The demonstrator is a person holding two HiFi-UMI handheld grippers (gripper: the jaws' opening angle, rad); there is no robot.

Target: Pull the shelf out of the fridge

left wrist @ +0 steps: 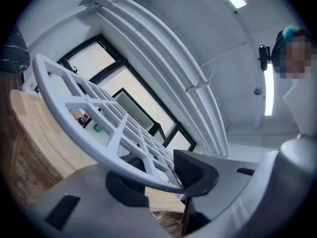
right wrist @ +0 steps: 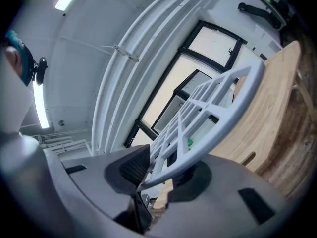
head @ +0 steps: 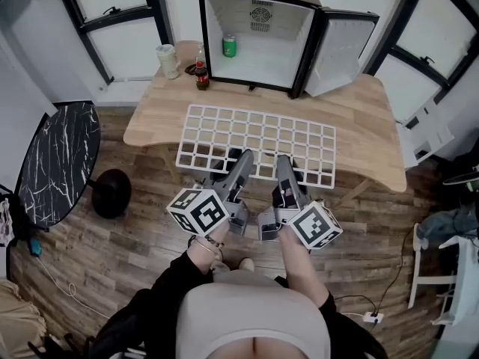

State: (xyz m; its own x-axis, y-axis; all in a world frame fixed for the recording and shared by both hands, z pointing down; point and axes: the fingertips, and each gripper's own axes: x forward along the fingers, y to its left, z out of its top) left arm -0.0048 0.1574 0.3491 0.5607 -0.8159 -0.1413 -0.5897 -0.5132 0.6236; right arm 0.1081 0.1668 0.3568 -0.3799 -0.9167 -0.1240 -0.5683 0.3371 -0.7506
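Note:
The white grid shelf (head: 258, 142) is outside the fridge, held level over the wooden table (head: 157, 114) in the head view. Both grippers clamp its near edge side by side: my left gripper (head: 238, 163) is shut on the shelf's rim (left wrist: 143, 175), and my right gripper (head: 285, 169) is shut on the rim (right wrist: 171, 170) too. The small black fridge (head: 262, 36) stands at the table's far side with its door (head: 340, 54) swung open to the right. A green can (head: 229, 45) sits inside it.
A cola bottle (head: 201, 73) and a pale cup (head: 168, 60) stand on the table left of the fridge. A round black marble table (head: 56, 159) is at the left, with a black round object (head: 112, 193) on the floor. White frames lie at the right (head: 438, 268).

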